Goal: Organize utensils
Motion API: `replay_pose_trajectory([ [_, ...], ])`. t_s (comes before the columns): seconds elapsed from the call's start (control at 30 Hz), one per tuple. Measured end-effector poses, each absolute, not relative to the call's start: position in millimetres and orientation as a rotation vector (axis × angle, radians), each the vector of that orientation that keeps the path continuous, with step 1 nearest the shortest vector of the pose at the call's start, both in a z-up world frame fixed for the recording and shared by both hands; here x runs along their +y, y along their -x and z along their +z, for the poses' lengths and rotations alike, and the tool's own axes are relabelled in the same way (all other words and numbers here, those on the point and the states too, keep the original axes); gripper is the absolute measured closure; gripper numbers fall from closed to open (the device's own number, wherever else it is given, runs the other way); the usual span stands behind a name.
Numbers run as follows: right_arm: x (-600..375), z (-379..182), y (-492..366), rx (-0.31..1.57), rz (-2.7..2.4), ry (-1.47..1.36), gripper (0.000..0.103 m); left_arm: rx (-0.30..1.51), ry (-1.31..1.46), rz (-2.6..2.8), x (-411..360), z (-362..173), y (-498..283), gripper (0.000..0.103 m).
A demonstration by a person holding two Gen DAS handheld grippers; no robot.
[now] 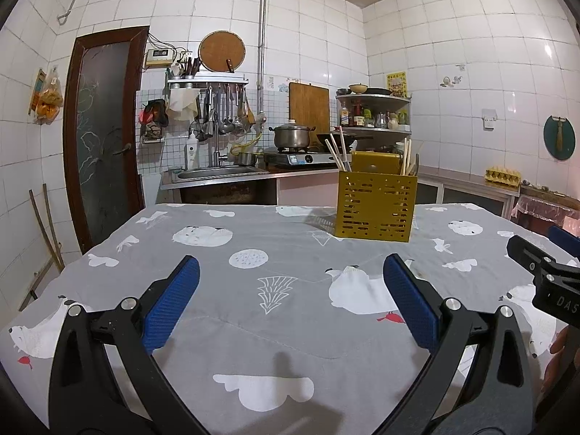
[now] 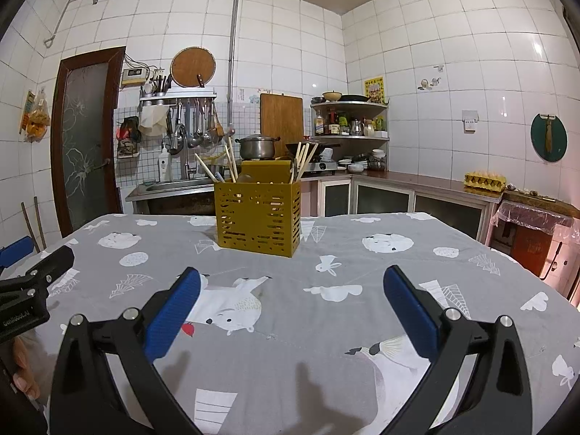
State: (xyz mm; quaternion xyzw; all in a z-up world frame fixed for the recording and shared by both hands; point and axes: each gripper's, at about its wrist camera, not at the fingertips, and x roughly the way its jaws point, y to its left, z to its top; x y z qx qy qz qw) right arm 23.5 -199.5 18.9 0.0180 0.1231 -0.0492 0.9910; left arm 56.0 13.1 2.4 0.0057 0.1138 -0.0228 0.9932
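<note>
Yellow slotted utensil holder (image 1: 376, 207) with chopsticks (image 1: 339, 154), upright on far middle of cloth-covered worktop (image 1: 290, 326); left gripper (image 1: 290, 272) and right gripper (image 2: 291, 279) fingers spread wide, empty.

Both grippers' fingers (image 1: 174, 301) (image 2: 409, 308) spread wide.

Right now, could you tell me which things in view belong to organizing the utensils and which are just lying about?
For the job:
yellow utensil holder on the table
chopsticks standing in it
left gripper and right gripper, both open and empty

Just about:
pot on the stove
egg tray
hanging ladles
</note>
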Motion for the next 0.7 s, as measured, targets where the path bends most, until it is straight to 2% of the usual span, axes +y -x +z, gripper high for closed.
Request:
replay_pose_trajectory([
  [0.7, -200.3, 21.3, -21.8, 0.240, -0.099, -0.034, 0.004, 0.217, -0.009, -0.041, 15.3, 3.3, -53.7, 0.005],
])
